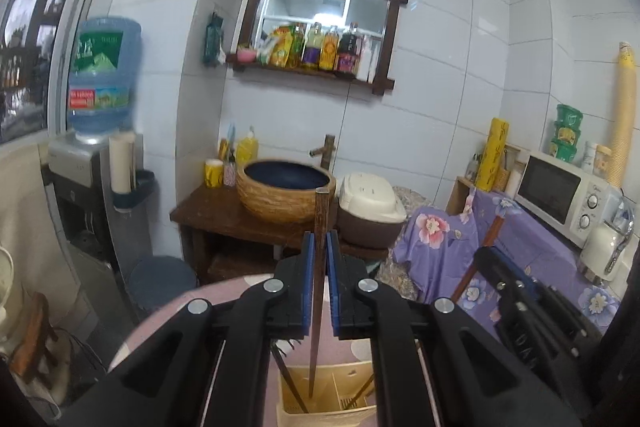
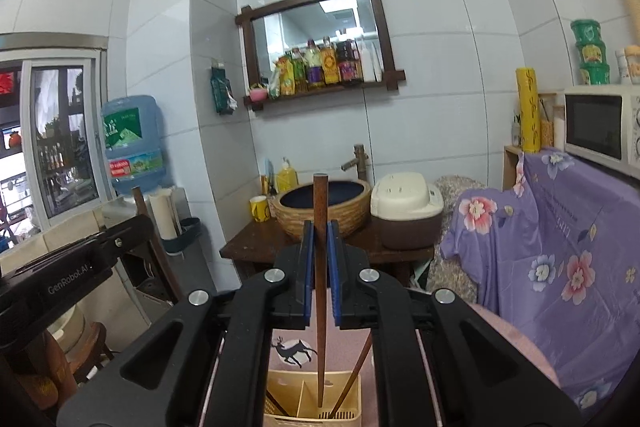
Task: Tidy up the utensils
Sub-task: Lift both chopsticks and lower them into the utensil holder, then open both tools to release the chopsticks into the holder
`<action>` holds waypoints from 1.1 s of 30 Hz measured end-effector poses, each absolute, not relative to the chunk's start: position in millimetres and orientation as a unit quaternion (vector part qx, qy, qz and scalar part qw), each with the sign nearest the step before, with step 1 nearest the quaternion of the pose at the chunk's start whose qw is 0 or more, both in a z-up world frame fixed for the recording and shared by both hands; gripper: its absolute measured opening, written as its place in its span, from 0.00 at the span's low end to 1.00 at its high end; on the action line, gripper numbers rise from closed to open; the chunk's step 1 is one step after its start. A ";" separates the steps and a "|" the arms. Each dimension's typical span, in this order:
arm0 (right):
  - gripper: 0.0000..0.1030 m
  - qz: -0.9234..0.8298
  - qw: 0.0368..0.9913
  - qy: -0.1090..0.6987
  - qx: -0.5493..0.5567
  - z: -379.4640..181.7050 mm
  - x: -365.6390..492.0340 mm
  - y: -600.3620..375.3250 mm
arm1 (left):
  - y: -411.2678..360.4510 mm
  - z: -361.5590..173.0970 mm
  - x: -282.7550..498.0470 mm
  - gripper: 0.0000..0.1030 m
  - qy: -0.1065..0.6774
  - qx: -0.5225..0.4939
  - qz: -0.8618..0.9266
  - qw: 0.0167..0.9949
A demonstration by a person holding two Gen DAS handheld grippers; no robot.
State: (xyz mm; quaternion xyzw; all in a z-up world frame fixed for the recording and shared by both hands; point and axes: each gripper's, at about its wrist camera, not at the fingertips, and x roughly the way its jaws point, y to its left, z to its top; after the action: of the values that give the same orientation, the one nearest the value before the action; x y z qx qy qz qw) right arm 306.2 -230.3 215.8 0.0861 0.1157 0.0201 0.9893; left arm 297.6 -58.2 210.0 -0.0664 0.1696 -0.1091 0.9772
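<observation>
Overhead, white wall tiles close in a small kitchen corner. At far left a water dispenser (image 1: 80,167) carries one blue bottle (image 1: 105,75); next comes a dark wooden washstand (image 1: 224,215) bearing one woven basin (image 1: 286,193) and one rice cooker (image 1: 370,203), with a framed mirror (image 1: 324,23) and its shelf of bottles above. Rightward, a purple floral cloth (image 1: 520,251) lies under one microwave (image 1: 560,195). Below, on the pink desk (image 1: 168,319), stands one beige divided utensil holder (image 2: 312,399) with other sticks leaning inside. The left gripper (image 1: 319,247) has its jaws pinching one dark chopstick (image 1: 318,291) upright over the holder; the right gripper (image 2: 320,239) likewise pinches one reddish chopstick (image 2: 320,287), its tip hanging in the holder.
</observation>
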 end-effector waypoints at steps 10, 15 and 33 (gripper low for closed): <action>0.08 0.009 0.977 0.187 0.098 139.2 328.2 -234.0 | -60.4 120.5 318.0 0.07 0.240 -0.076 -0.102 0.962; 0.08 0.003 0.973 0.204 0.105 119.5 333.2 -238.5 | -58.1 97.5 327.6 0.07 0.267 -0.079 -0.098 0.956; 0.45 0.036 0.970 0.230 0.070 80.4 264.9 -238.0 | -23.3 51.3 262.6 0.95 0.285 -0.043 -0.097 0.953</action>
State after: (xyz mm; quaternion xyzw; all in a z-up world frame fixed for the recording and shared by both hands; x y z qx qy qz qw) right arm 264.9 -238.0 80.4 0.0704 0.2298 0.0359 0.9700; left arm 262.6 -23.3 51.3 -0.0428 0.2853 -0.0974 0.9525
